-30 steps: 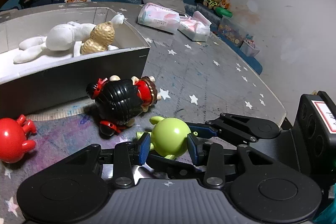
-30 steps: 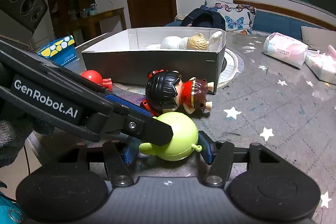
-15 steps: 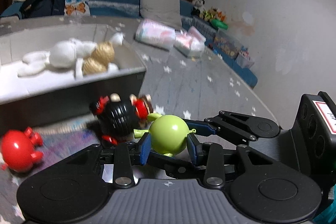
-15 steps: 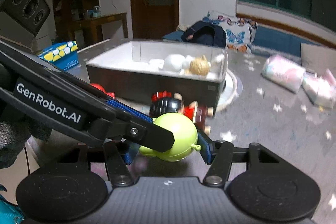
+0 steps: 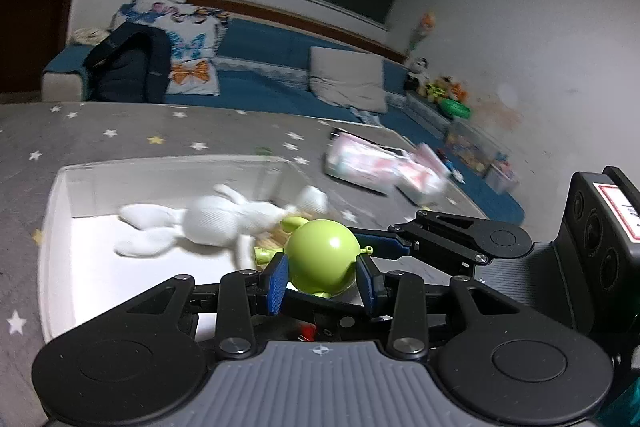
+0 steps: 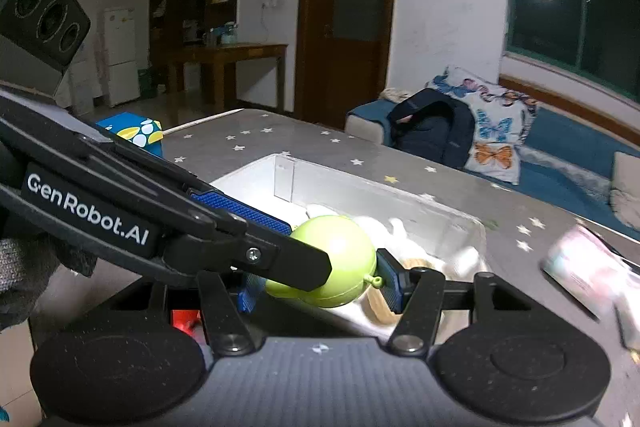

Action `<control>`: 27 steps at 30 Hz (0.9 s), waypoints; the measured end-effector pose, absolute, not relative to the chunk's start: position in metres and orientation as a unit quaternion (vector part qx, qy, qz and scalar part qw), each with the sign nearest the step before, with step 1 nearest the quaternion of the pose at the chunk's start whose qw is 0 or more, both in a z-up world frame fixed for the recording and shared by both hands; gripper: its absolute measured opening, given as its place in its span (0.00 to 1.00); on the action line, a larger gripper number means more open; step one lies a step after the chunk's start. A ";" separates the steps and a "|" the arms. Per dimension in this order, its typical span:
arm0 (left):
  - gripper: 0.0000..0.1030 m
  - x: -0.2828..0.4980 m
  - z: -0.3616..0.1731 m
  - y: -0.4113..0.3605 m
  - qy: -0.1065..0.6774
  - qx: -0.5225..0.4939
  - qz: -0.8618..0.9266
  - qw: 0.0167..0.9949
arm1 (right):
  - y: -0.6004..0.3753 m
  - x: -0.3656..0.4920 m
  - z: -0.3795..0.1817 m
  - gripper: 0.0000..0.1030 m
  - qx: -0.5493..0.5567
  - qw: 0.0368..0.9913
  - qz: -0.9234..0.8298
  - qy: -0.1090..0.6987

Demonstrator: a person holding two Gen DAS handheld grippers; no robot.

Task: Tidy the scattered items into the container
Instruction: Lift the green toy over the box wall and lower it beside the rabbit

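A round green toy (image 5: 322, 254) is held between both grippers at once. My left gripper (image 5: 322, 277) is shut on it, blue pads on each side. My right gripper (image 6: 320, 277) is also shut on the same green toy (image 6: 336, 261); its arm crosses in from the right in the left wrist view. The toy hangs above the white open box (image 5: 60, 211), which holds a white plush rabbit (image 5: 216, 223) and a tan toy, mostly hidden. The box also shows in the right wrist view (image 6: 360, 183). A bit of red toy (image 6: 184, 321) shows below the fingers.
The box stands on a grey star-patterned table (image 5: 120, 131). Pink-and-white tissue packs (image 5: 376, 167) lie to the right of the box. A blue sofa with a dark backpack (image 5: 128, 67) and cushions runs behind the table. A blue box (image 6: 132, 131) lies far left.
Both grippers have lifted the green toy off the table and carried it over the box. The black-haired doll and red toy have dropped out of sight below.
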State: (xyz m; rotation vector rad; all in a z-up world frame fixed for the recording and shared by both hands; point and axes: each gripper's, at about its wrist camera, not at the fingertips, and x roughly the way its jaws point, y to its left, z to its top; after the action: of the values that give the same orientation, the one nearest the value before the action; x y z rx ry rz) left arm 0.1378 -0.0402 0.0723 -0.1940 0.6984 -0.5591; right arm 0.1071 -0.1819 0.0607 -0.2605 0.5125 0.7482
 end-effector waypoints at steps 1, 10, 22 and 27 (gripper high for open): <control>0.39 0.146 0.071 -0.035 0.341 -0.099 -0.266 0.896 | -0.176 0.116 0.060 0.57 -0.127 0.888 0.365 0.251; 0.38 0.205 0.043 -0.007 0.386 -0.138 -0.246 0.879 | -0.143 0.181 0.038 0.57 -0.115 0.858 0.383 0.321; 0.38 0.232 0.015 0.002 0.425 -0.161 -0.243 0.857 | -0.128 0.217 0.011 0.57 -0.114 0.830 0.376 0.395; 0.36 0.238 0.010 0.004 0.430 -0.171 -0.240 0.854 | -0.124 0.221 0.006 0.57 -0.121 0.827 0.368 0.407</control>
State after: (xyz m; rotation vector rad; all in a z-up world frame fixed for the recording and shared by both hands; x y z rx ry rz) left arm 0.2377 0.0044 0.0103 -0.3589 0.9039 -0.5057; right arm 0.2206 -0.1244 0.0065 -0.2569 0.8637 0.7820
